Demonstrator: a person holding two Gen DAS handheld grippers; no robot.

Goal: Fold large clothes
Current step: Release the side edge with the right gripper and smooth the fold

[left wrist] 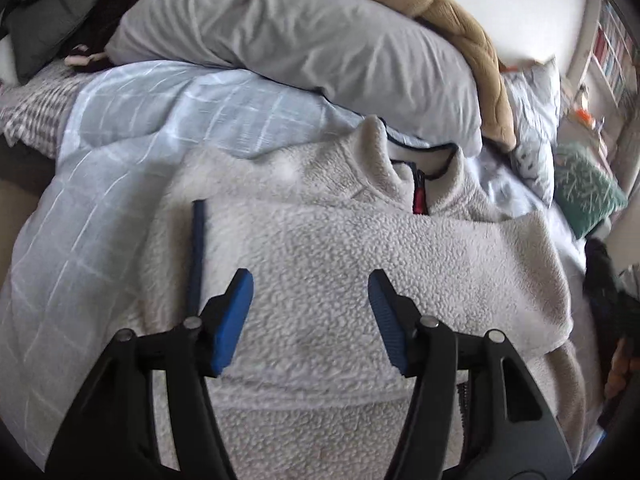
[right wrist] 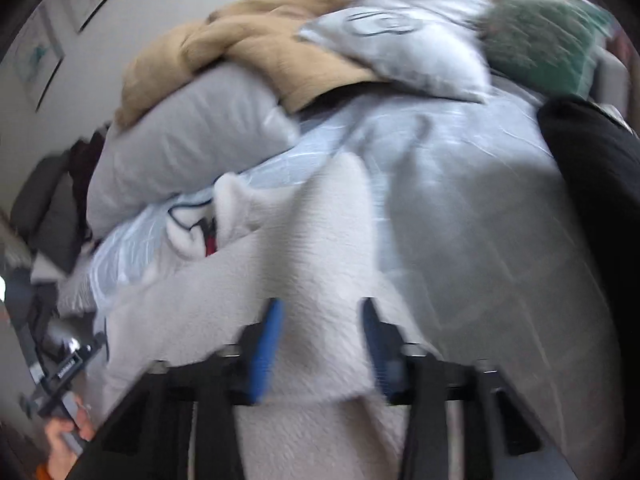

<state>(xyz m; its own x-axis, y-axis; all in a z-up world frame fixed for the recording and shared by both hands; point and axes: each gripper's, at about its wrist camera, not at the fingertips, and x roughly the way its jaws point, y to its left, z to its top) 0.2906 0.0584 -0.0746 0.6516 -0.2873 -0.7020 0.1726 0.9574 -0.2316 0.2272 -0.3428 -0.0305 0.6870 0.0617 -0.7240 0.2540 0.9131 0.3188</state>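
The fleece jacket (left wrist: 320, 248) lies spread on the bed over a pale blue checked duvet (left wrist: 120, 152), its collar and red zip pull (left wrist: 419, 200) pointing toward a grey pillow (left wrist: 300, 40) with a tan blanket (left wrist: 440, 12) on top. One sleeve is folded across the chest. The left gripper (left wrist: 311, 312) hangs just above the fleece with its jaws spread wide, nothing between them. In the blurred right wrist view, the right gripper (right wrist: 320, 344) also has its jaws apart, with the sleeve (right wrist: 316, 264) running between them. A green cushion (right wrist: 540, 40) sits beyond.
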